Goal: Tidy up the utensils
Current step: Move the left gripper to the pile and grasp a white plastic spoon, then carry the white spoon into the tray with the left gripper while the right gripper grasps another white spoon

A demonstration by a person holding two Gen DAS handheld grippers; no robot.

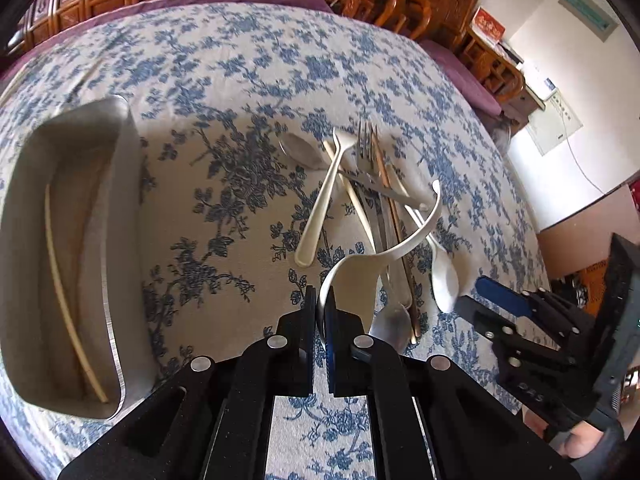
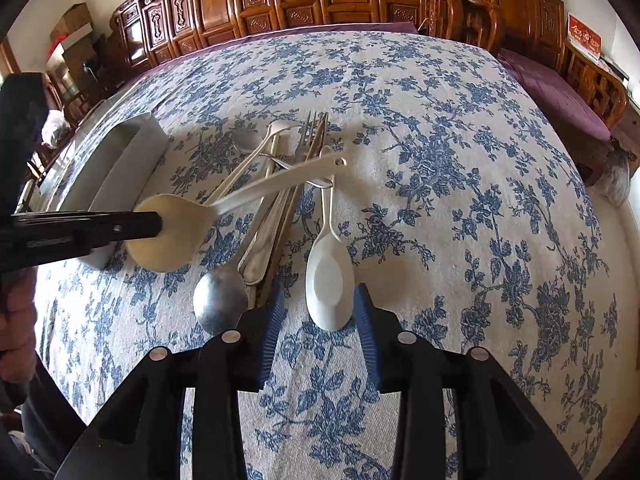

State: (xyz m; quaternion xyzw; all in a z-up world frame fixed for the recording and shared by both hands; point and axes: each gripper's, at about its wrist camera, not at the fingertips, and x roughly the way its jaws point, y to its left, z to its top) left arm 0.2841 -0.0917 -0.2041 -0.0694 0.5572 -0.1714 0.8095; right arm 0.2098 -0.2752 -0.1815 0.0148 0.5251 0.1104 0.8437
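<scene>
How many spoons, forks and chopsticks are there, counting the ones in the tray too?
Spoons: 5
Forks: 1
Chopsticks: 3 that I can tell apart, one of them in the tray; the pile overlaps
Total: 9

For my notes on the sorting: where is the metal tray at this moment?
In the left wrist view, the metal tray sits on the floral tablecloth at the left edge, left of the utensil pile, with one pale chopstick inside.
</scene>
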